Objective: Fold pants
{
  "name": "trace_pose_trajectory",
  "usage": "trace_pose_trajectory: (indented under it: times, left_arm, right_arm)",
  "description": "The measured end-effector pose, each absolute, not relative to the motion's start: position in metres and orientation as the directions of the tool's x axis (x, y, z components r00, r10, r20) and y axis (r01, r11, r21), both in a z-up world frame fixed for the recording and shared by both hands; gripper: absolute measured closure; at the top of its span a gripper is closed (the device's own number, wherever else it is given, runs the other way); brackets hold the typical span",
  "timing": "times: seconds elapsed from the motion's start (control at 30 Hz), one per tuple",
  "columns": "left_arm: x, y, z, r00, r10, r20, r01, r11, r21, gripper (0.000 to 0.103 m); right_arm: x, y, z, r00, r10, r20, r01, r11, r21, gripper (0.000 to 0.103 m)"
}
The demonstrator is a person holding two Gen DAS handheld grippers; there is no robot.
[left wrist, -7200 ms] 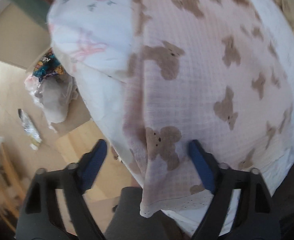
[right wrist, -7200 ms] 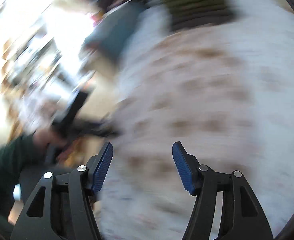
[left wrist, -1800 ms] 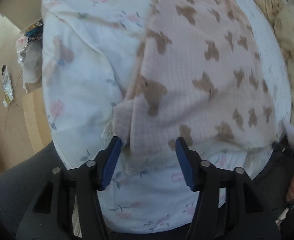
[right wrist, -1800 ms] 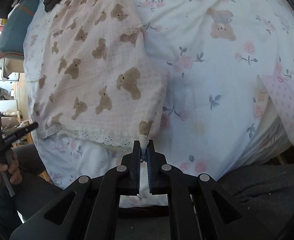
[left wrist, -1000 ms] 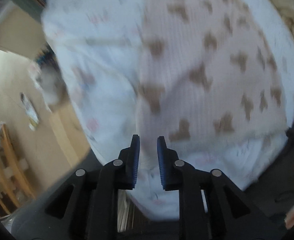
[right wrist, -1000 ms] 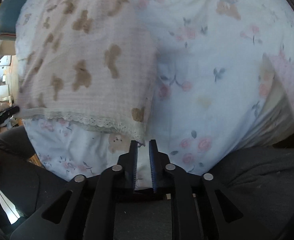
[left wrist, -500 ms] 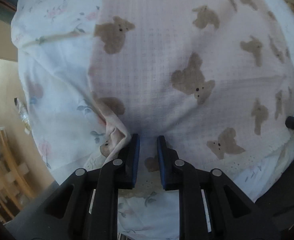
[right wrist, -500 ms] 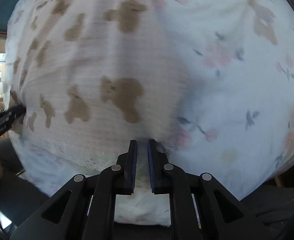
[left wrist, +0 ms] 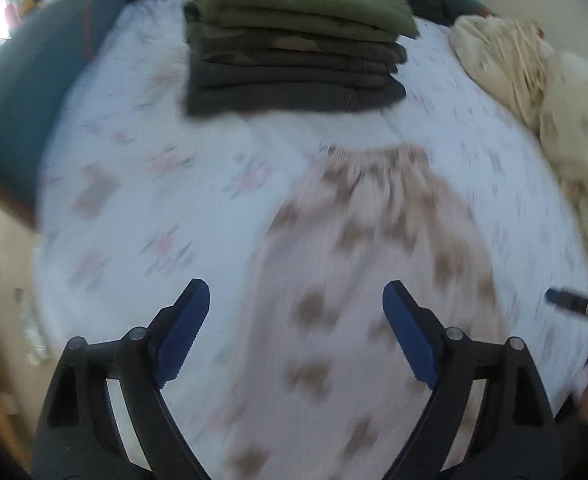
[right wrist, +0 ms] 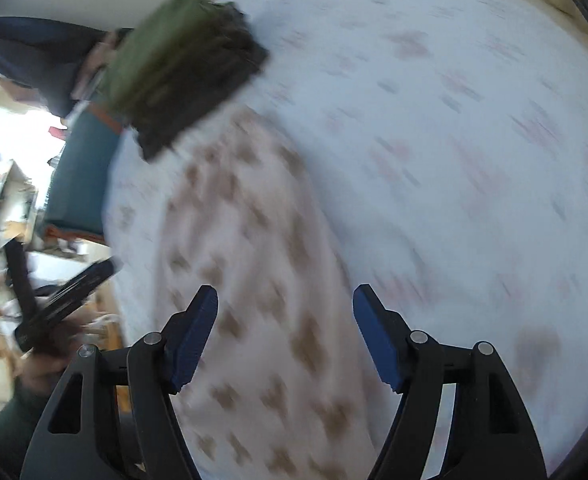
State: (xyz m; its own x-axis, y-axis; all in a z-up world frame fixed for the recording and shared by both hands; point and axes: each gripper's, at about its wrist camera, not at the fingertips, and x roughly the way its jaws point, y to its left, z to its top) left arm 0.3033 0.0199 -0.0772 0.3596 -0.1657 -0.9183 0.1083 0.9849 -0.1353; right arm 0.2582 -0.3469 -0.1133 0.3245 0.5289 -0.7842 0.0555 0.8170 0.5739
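Both views are blurring with motion. The pink bear-print pajama pants (left wrist: 374,280) are lying flat and lengthwise on the bed (left wrist: 134,208), which is covered by a white floral sheet. The gathered waistband is pointing away from the cameras, toward a stack of folded green and dark clothes (left wrist: 294,36) at the far end.

The left tongs (left wrist: 294,340) are standing wide apart and holding nothing, with the blue pads (left wrist: 182,336) hovering above the near half of the pants; the fabric is passing between and below the two fingers. The right tongs (right wrist: 284,332) are likewise spread wide and empty, hanging over the pants' right edge (right wrist: 318,264), where pink fabric is meeting bare sheet.

Judging from the layout, the pants are looking already narrowed lengthwise, and the step in hand is probably a reach for the near end, to carry it up toward the waistband. To do it well, each pair of tongs should be pinching all the layers at a corner of the near hem, lifting evenly, and keeping both sides level so the edges are lining up without wrinkles.

A cream blanket (left wrist: 534,92) is bunching along the bed's right side, well apart from the pants.
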Motion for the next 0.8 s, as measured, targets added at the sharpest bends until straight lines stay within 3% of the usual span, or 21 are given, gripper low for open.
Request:
trace_pose_trajectory:
  times: [0.07, 0.17, 0.23, 0.33, 0.4, 0.47, 0.6, 0.63, 0.67, 0.7, 0.73, 0.8]
  left_arm:
    - [0.338, 0.013, -0.095, 0.331, -0.174, -0.927, 0.116, 0.983, -0.143, 0.017]
    - [0.370, -0.008, -0.123, 0.293, -0.076, -0.953, 0.164, 0.986, -0.029, 0.019]
    - [0.391, -0.015, -0.142, 0.230, -0.087, -0.969, 0.211, 0.977, -0.037, 0.019]
    - [0.414, -0.014, -0.154, 0.225, -0.101, -0.969, 0.208, 0.977, -0.053, 0.021]
    - [0.423, -0.018, -0.162, 0.226, -0.099, -0.969, 0.249, 0.968, -0.040, 0.029]
    - [0.426, -0.028, -0.173, 0.182, -0.103, -0.978, 0.342, 0.939, -0.035, 0.045]
    - [0.434, -0.037, -0.183, 0.150, -0.137, -0.979, 0.436, 0.898, -0.059, 0.048]
    - [0.436, -0.037, -0.183, 0.136, -0.156, -0.978, 0.444, 0.892, -0.080, 0.055]
    - [0.437, -0.038, -0.182, 0.121, -0.176, -0.977, 0.454, 0.885, -0.104, 0.075]
    - [0.436, -0.042, -0.180, 0.108, -0.199, -0.974, 0.473, 0.872, -0.126, 0.091]
    - [0.431, -0.047, -0.178, 0.117, -0.184, -0.976, 0.512, 0.853, -0.099, 0.097]
    - [0.420, -0.057, -0.168, 0.160, -0.173, -0.972, 0.591, 0.806, -0.046, 0.098]
  right_arm:
    - [0.282, -0.338, -0.114, 0.333, 0.515, -0.790, 0.009, 0.836, 0.548, 0.030]
    - [0.330, -0.335, -0.116, 0.360, 0.521, -0.774, -0.037, 0.837, 0.547, 0.034]
    - [0.359, -0.333, -0.127, 0.328, 0.534, -0.779, -0.022, 0.829, 0.559, 0.047]
    - [0.400, -0.321, -0.152, 0.296, 0.545, -0.785, 0.007, 0.820, 0.572, 0.047]
    - [0.419, -0.311, -0.173, 0.254, 0.539, -0.803, 0.034, 0.825, 0.564, 0.047]
    - [0.429, -0.302, -0.191, 0.223, 0.514, -0.828, 0.048, 0.843, 0.536, 0.047]
    - [0.435, -0.288, -0.205, 0.217, 0.535, -0.817, -0.021, 0.839, 0.544, 0.050]
    - [0.436, -0.286, -0.206, 0.212, 0.540, -0.814, -0.037, 0.837, 0.546, 0.064]
    - [0.438, -0.286, -0.207, 0.200, 0.554, -0.808, -0.052, 0.830, 0.556, 0.099]
    - [0.439, -0.284, -0.208, 0.160, 0.610, -0.776, -0.079, 0.792, 0.606, 0.099]
    - [0.438, -0.278, -0.205, 0.127, 0.626, -0.769, -0.136, 0.779, 0.612, 0.099]
    - [0.437, -0.272, -0.192, 0.141, 0.573, -0.808, -0.231, 0.812, 0.536, 0.099]
